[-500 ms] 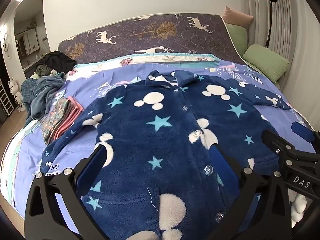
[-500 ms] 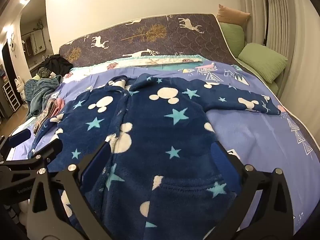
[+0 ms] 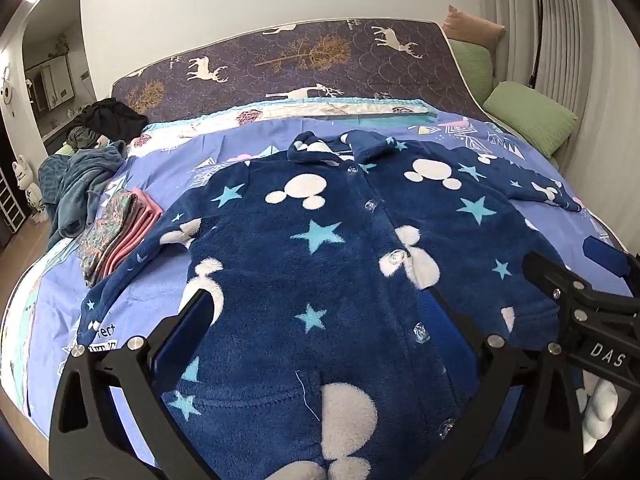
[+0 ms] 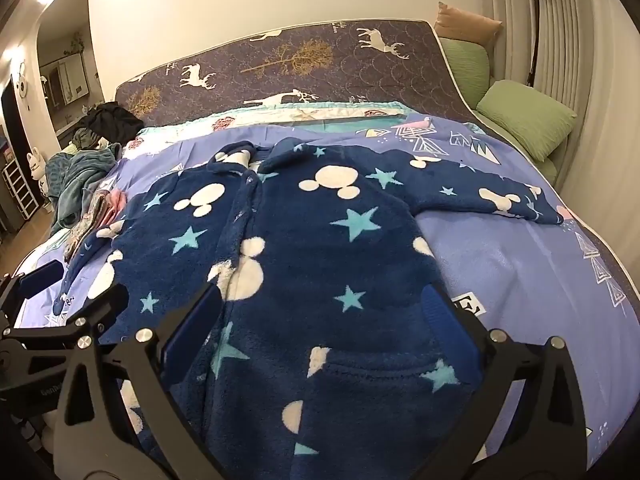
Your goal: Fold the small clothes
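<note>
A navy fleece jacket [image 3: 320, 264] with white mouse heads and light-blue stars lies spread flat, front up and buttoned, on the bed; its sleeves reach out to both sides. My left gripper [image 3: 316, 312] hangs open above the jacket's lower left half, nothing between its fingers. In the right wrist view the same jacket [image 4: 304, 264] fills the middle, and my right gripper [image 4: 320, 312] stands open over its lower right half near the pocket. Each gripper shows at the edge of the other's view: the right gripper [image 3: 592, 276] and the left gripper [image 4: 68, 296].
A purple patterned sheet [image 4: 520, 272] covers the bed. A folded stack of clothes [image 3: 120, 232] lies left of the jacket, with a pile of unfolded clothes [image 3: 80, 176] behind it. Green pillows [image 3: 532, 120] sit at the right, a deer-print mattress [image 3: 304, 64] leans on the wall.
</note>
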{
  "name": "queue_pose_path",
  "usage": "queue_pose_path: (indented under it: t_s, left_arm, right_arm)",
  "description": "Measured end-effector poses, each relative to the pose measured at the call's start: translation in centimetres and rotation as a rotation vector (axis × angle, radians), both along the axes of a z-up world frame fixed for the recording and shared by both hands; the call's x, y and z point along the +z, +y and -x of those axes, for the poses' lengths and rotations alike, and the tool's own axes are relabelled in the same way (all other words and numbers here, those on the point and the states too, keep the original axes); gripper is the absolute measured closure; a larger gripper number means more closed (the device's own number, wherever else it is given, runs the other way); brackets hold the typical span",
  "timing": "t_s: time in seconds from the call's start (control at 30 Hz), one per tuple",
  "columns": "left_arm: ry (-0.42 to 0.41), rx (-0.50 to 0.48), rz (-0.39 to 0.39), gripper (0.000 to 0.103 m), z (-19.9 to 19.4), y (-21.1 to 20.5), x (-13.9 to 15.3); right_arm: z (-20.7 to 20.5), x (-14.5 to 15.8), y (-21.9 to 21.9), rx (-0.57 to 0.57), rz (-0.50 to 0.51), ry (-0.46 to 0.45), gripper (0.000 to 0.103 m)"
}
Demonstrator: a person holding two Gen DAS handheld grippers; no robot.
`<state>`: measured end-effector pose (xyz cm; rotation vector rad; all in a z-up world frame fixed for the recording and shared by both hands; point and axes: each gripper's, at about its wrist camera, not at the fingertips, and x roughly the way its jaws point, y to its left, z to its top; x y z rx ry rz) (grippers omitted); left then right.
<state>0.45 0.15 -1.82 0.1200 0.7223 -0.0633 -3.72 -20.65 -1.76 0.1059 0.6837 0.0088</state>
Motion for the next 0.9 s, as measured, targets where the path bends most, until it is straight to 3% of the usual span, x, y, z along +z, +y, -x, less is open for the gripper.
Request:
queue_pose_path:
  t_s: [0.9]
  left_arm:
    - [-0.009,-0.009,-0.005,0.001,0.2,1.0,-0.2]
  right_arm:
    - [0.1,0.0,-0.4,-0.033,0.008,0.009,0.002]
